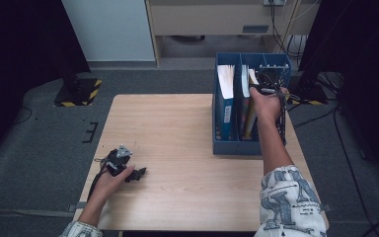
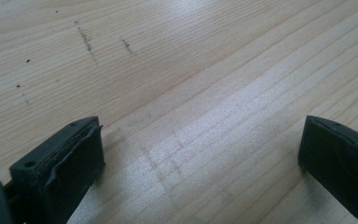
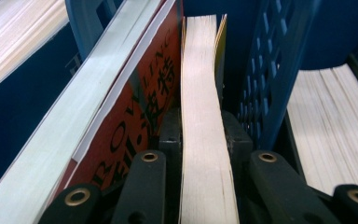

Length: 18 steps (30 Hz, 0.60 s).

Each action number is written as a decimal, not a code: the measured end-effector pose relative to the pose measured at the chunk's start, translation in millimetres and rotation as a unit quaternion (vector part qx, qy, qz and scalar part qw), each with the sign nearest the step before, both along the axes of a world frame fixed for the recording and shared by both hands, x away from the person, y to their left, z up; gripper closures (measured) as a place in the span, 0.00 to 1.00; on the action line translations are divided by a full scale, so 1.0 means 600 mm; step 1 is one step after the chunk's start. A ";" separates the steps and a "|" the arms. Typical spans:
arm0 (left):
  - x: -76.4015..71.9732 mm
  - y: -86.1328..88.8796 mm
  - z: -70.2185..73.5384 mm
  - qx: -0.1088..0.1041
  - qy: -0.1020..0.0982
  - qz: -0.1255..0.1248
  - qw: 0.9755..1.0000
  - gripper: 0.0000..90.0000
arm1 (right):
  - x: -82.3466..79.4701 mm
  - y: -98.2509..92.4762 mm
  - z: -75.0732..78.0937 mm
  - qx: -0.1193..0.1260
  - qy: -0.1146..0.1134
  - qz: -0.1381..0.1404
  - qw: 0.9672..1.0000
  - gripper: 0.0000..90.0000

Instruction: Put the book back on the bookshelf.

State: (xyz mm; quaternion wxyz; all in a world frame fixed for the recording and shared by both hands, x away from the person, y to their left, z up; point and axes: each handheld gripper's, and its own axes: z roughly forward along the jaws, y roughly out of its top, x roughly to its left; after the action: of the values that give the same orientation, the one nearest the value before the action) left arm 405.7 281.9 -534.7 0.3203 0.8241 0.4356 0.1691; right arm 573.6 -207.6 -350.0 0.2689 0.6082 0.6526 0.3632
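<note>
From my seat the high view is evenly lit from above: the table (image 1: pixel 177 148) is bright, its surroundings dim, both far corners almost black, detail soft. The left gripper view has a pale sheen across the wood near the lens. In the right gripper view the book (image 3: pixel 205 140) is sharp, the near edge blurred.

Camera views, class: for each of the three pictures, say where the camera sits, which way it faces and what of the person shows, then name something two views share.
High view: above the person's side, facing forward and down on the table; both forearms show.
Left gripper view: rides the left gripper, facing bare wood; open black jaws show.
Right gripper view: rides the right gripper, facing into the blue file box; jaws clamp a yellow-covered book.
Shared: high and right gripper views both show the box.
</note>
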 end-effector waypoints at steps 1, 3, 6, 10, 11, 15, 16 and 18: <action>0.000 0.000 0.000 0.000 0.000 0.000 1.000 0.00 | 0.000 0.000 0.000 0.000 -0.002 -0.003 1.000 0.83; 0.000 0.000 0.000 0.000 0.000 0.000 1.000 0.00 | 0.001 0.001 -0.001 -0.001 -0.008 -0.006 1.000 0.83; 0.000 0.000 0.000 0.000 0.000 0.000 1.000 0.00 | 0.002 0.002 0.000 -0.001 -0.021 -0.011 1.000 0.83; 0.000 0.000 0.000 0.000 0.000 -0.001 1.000 0.00 | 0.003 0.005 -0.003 -0.006 -0.020 -0.006 1.000 0.83; 0.000 0.000 0.000 0.000 0.000 -0.001 1.000 0.00 | 0.004 0.006 -0.005 -0.004 -0.017 -0.006 1.000 0.83; 0.000 0.000 0.000 0.000 0.000 -0.001 1.000 0.00 | 0.005 0.006 -0.006 0.002 -0.011 -0.004 1.000 0.82; 0.000 0.000 0.000 0.000 0.000 -0.001 1.000 0.00 | 0.005 0.006 -0.006 0.002 -0.011 -0.004 1.000 0.82; 0.000 0.000 0.000 0.000 0.000 -0.001 1.000 0.00 | 0.005 0.003 -0.007 0.005 -0.010 -0.005 1.000 0.82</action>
State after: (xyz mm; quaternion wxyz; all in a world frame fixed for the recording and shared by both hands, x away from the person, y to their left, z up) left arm 405.9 281.7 -534.7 0.3203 0.8244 0.4352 0.1688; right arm 576.5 -205.5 -354.2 0.2743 0.6088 0.6453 0.3711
